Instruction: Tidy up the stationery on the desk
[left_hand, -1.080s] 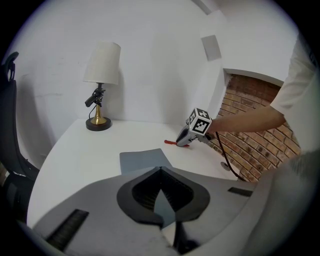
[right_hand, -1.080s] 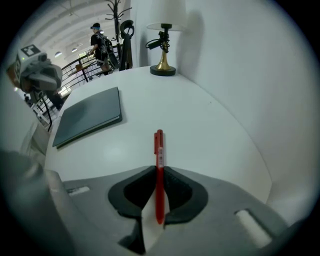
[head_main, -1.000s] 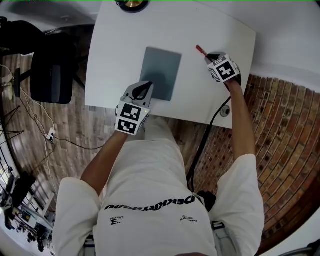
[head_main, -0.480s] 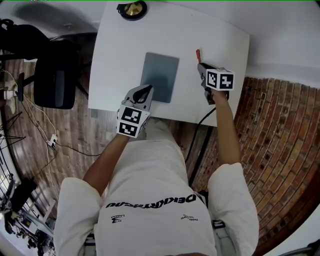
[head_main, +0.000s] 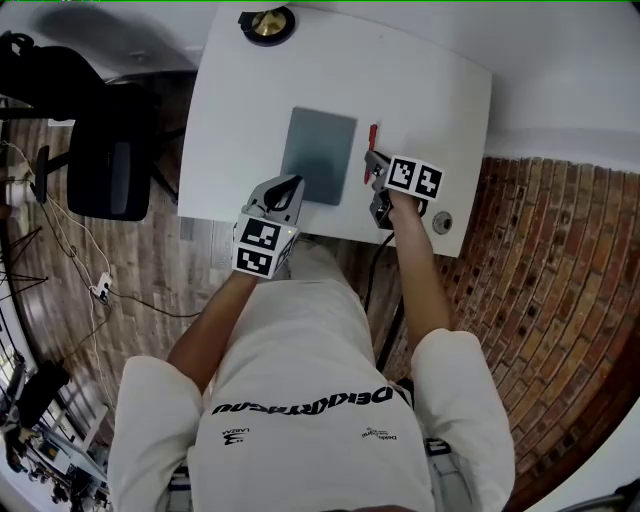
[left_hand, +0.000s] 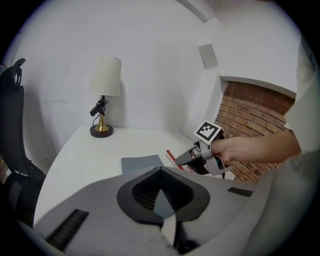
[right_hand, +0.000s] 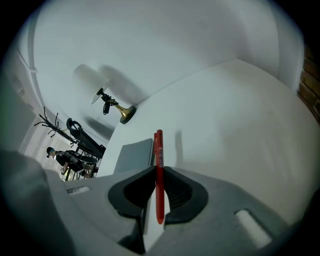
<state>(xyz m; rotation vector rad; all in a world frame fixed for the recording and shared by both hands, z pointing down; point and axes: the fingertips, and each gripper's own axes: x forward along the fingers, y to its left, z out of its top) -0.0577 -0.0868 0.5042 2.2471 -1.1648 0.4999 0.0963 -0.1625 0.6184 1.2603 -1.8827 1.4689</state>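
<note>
The red pen (right_hand: 159, 165) is held clamped between the jaws of the right tongs (right_hand: 159, 187), its long axis running on along the line of the tongs, so that its free end is pointed toward the far edge of the worktop (head_main: 430, 90); the grey notebook (head_main: 320, 155) is seen just to the left of the pen, its long right edge nearly parallel with the pen's shaft; whether the pen touches the surface cannot be told; the left tongs (head_main: 293, 183) are held shut on nothing at the notebook's near left corner; the pen's place is therefore judged to be settled by the right hand alone, by a short move leftward toward the notebook.
</note>
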